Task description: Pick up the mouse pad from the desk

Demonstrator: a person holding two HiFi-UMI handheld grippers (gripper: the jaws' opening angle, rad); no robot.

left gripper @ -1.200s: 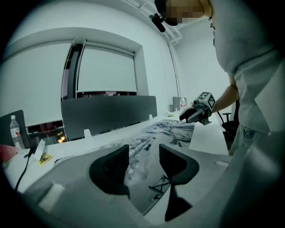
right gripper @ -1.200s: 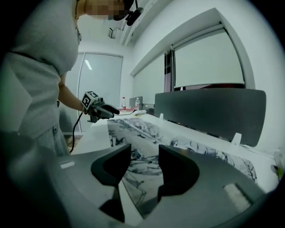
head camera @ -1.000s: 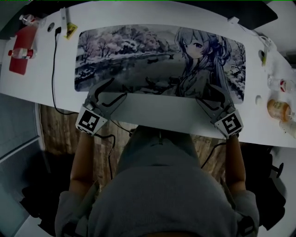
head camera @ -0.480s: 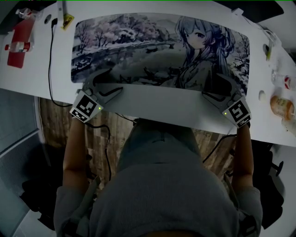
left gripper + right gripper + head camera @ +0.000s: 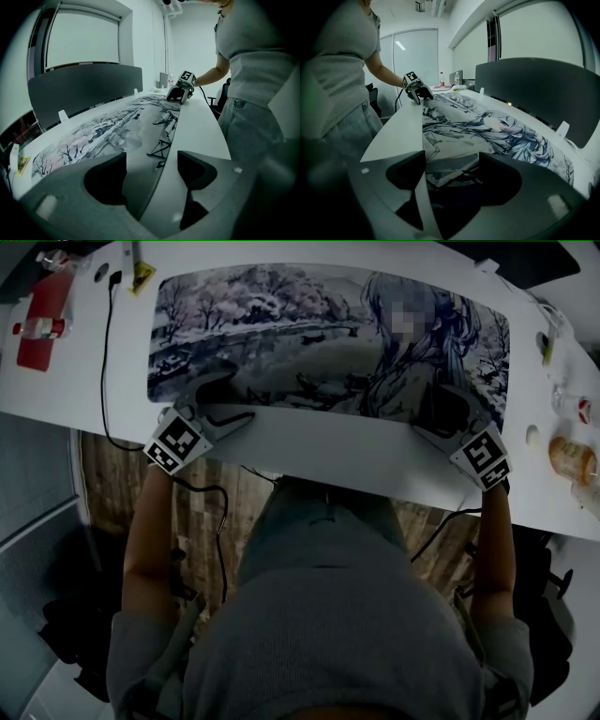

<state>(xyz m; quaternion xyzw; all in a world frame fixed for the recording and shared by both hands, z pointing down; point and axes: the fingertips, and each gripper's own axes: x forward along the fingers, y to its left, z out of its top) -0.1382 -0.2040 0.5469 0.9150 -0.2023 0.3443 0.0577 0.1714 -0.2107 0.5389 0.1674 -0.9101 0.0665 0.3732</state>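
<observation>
left tongs (image 5: 228, 401) and right tongs (image 5: 437, 414), just opened wide, straddle the mouse pad (image 5: 281, 338) edge, apparently unpinched.

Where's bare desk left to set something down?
Free: front strip between mouse pad and desk lip, middle part; left gripper and right gripper, jaws just opened wider astride the pad edge, take its ends. Left end: cable crosses. Right end: bottles, crowded.

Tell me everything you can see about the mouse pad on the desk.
The mouse pad is a long rectangular mat with rounded corners, printed with a snowy lakeside scene and an anime figure. It lies flat on the white desk, covering much of it. Its near edge runs between the open jaws of the left gripper and right gripper, which have just been opening; neither grips it.
</observation>
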